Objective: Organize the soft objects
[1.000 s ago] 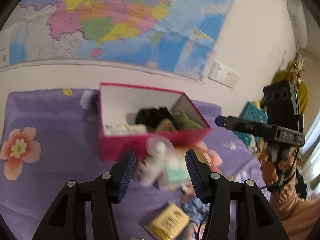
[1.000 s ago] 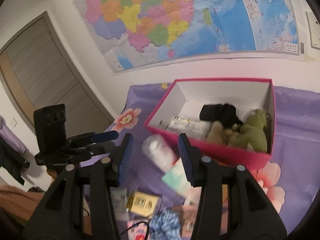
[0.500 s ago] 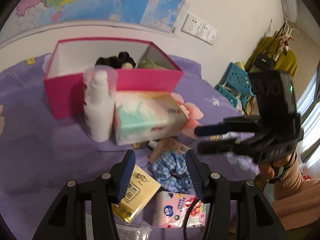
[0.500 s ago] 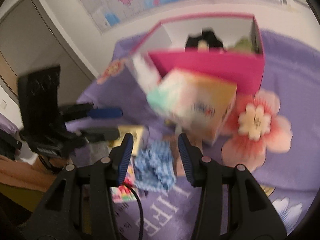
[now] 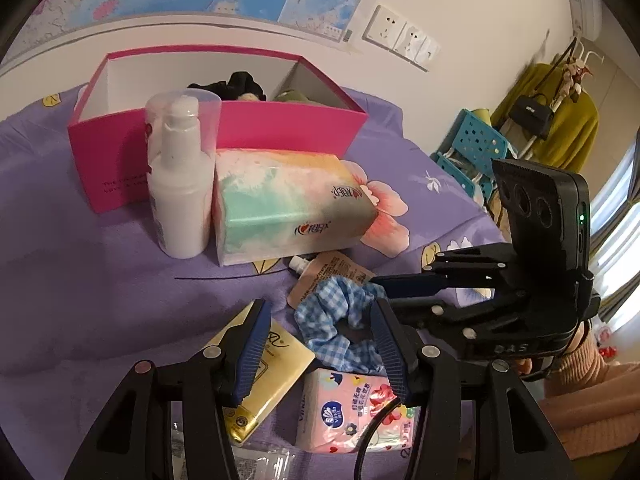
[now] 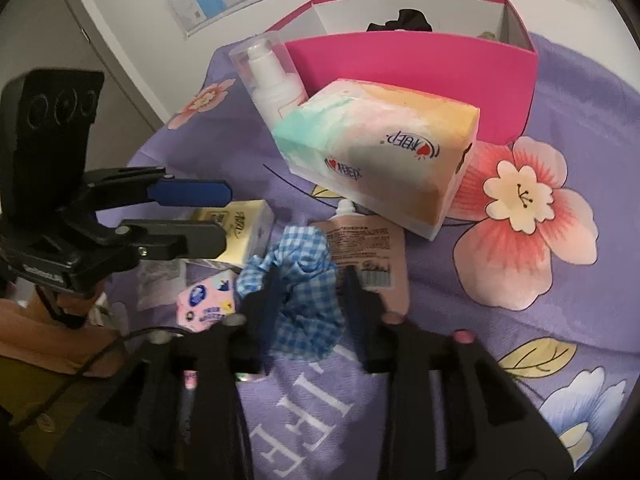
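Note:
A blue checked scrunchie lies on the purple bedspread among small packs. My right gripper points down at it, and its jaws are closing with the cloth bunched between the pads. In the left wrist view the scrunchie lies just beyond my left gripper, which is open with nothing held. The right gripper reaches it from the right. Behind stands the pink box, with a black cloth and a green plush inside.
A pastel tissue box and a white pump bottle stand in front of the pink box. A yellow tissue pack, a pink tissue pack and a pink sachet lie around the scrunchie. A blue crate stands off the bed.
Both grippers have come down from the pink box toward the items on the bedspread. The right jaws have narrowed around the scrunchie. The left jaws keep the same gap.

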